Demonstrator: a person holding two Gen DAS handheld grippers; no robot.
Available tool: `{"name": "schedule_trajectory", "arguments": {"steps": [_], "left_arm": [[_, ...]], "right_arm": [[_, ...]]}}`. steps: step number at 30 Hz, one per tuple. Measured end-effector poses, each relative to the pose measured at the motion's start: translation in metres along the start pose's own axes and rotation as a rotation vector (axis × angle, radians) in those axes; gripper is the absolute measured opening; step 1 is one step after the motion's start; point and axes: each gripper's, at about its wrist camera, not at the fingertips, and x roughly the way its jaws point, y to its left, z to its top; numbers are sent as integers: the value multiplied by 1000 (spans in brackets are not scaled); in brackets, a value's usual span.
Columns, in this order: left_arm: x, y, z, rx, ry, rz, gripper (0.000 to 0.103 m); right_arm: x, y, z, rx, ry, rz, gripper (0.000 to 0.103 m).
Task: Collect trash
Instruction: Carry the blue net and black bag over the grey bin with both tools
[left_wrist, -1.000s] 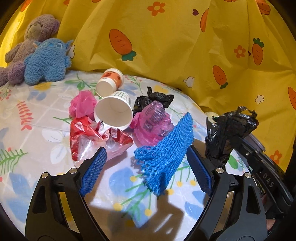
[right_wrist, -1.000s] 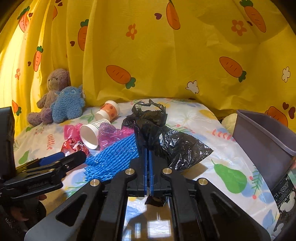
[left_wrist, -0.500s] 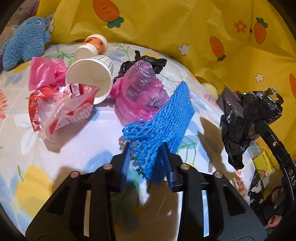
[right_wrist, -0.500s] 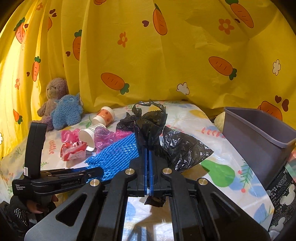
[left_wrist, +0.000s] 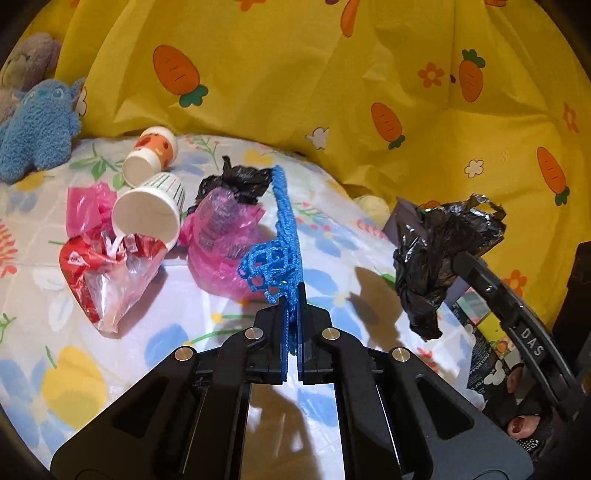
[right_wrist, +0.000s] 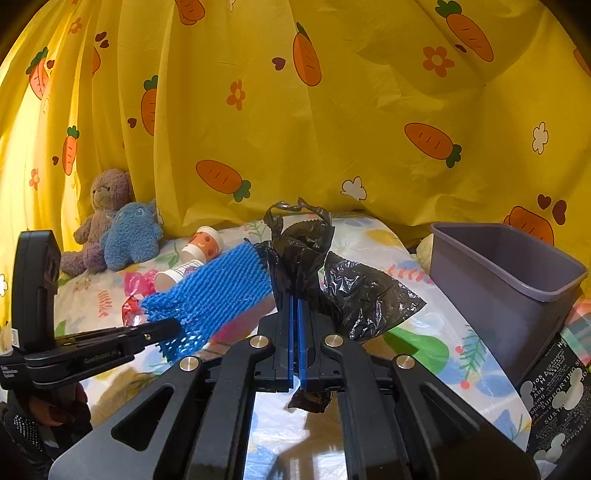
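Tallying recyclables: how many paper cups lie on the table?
2. An orange-printed paper cup lies nearest the curtain; a white green-striped paper cup lies just in front. Others may hide under bags.

Left tongs (left_wrist: 291, 301) clamped blue foam net (left_wrist: 282, 236), lifted it.

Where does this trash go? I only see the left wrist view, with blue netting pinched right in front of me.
Observer: The right wrist view shows an open grey bin standing at its far right.
Operator: Anything in it?
Observer: The part of its inside that shows looks bare; its bottom is hidden.
Operator: And that black bag beside me?
Observer: The right hand-held gripper is shut on the black bag, with a tail of it hanging out underneath.
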Motion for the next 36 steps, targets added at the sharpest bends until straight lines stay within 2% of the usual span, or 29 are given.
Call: {"name": "schedule_trajectory", "arguments": {"steps": [14, 22, 26, 31, 36], "left_arm": [[-15, -51, 18, 96, -70, -63, 2], [-12, -106, 42, 187, -102, -146, 2], [3, -141, 59, 244, -98, -192, 2], [35, -185, 77, 308, -75, -284, 2], [76, -213, 90, 310, -34, -377, 2]], "right_arm": [[-21, -24, 17, 4, -68, -46, 3], [-39, -66, 47, 14, -158, -161, 3], [-41, -98, 60, 38, -177, -242, 3], [-39, -135, 66, 68, -180, -315, 3], [-32, -162, 66, 91, -172, -371, 3]]}}
